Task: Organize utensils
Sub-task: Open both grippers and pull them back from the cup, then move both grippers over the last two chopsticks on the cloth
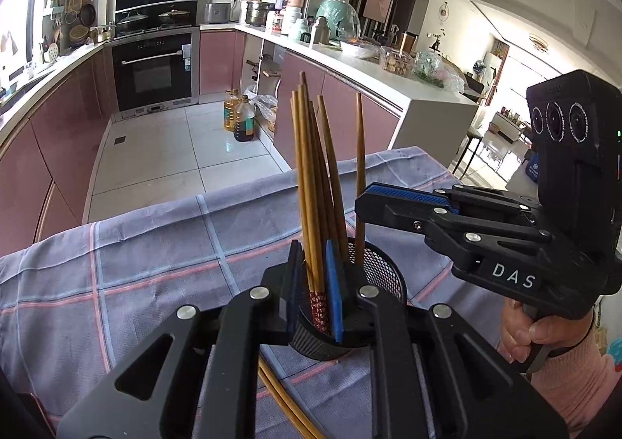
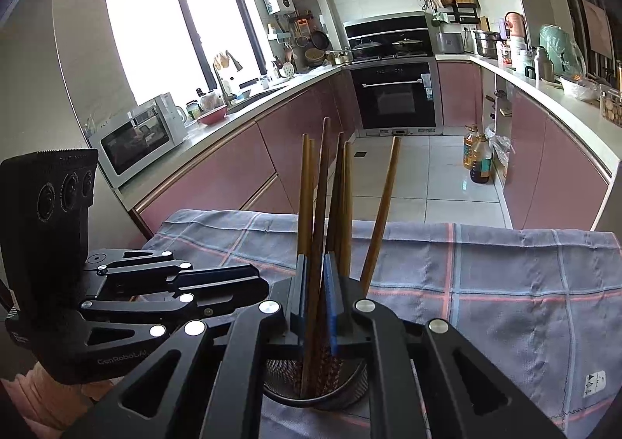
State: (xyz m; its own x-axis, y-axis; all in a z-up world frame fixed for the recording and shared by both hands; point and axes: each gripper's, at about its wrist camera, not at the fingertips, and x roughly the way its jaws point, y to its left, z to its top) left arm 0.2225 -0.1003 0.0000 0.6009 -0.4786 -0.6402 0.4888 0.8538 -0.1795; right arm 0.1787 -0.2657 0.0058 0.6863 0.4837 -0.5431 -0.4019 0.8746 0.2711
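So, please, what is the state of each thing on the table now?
Black mesh holder: upright on the checked cloth.
Chopsticks in the holder: standing, fanned apart.
Loose chopsticks: lying flat on the cloth.
Left gripper: nearly shut, chopsticks between jaws, grip unclear.
Right gripper: shut; whether it holds a chopstick is unclear.

Your right gripper [image 2: 315, 283] is at the lower middle of the frame, its jaws nearly closed around brown chopsticks [image 2: 317, 213]. The chopsticks stand in a black mesh holder [image 2: 350, 386] at the bottom centre, and one chopstick [image 2: 379, 213] leans to the right. Your left gripper [image 2: 248, 285] reaches in from the left side. Under all of them lies a checked grey cloth [image 2: 505, 283].
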